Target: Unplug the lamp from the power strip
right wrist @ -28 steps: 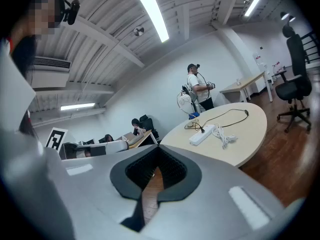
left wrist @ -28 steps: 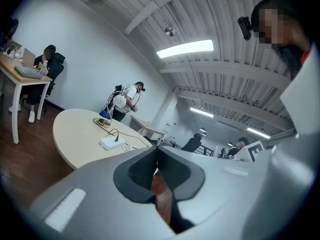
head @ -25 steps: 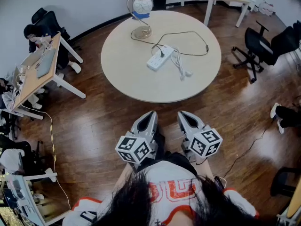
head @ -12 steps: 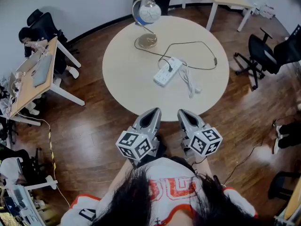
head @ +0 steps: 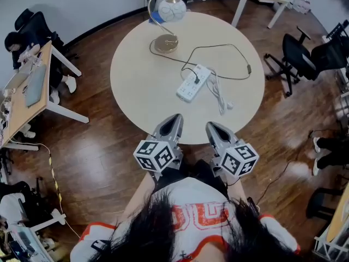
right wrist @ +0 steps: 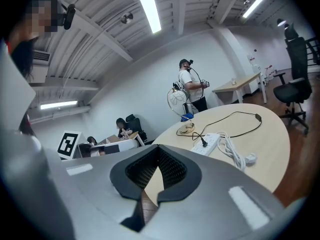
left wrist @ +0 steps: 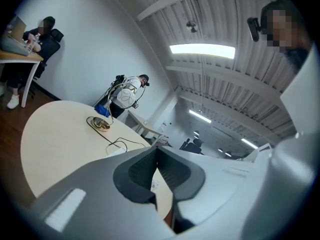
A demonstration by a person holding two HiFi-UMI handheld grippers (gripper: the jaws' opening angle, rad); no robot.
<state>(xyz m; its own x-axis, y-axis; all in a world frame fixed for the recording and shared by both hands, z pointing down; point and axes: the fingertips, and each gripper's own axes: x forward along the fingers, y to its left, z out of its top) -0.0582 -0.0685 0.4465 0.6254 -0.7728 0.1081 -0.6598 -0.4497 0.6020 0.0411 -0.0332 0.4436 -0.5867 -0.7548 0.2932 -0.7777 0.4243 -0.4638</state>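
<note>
Nearest the viewer, two grey handheld tools with marker cubes point forward side by side over the dark wooden floor [head: 98, 146], just short of the near edge of a round, pale beige surface [head: 142, 91]. The left tool [head: 175, 119] has its jaws pressed together with nothing between them. The right tool [head: 210, 126] is likewise closed and empty.

Near the middle of the surface lies a white oblong power strip [head: 193, 83], with its own bundled white cable [head: 219, 94] just to its right. A small black plug [right wrist: 203, 143] sits in the strip. Its thin black cord [head: 235, 49] loops out to the right, then runs back to the far left. There stands the lamp [head: 165, 43], with a round brass base and white globe shade.

The strip is light and lies loose. A pull on the plug with one tool alone would likely drag the strip along. Tugging the cord could tip the lamp.
</note>
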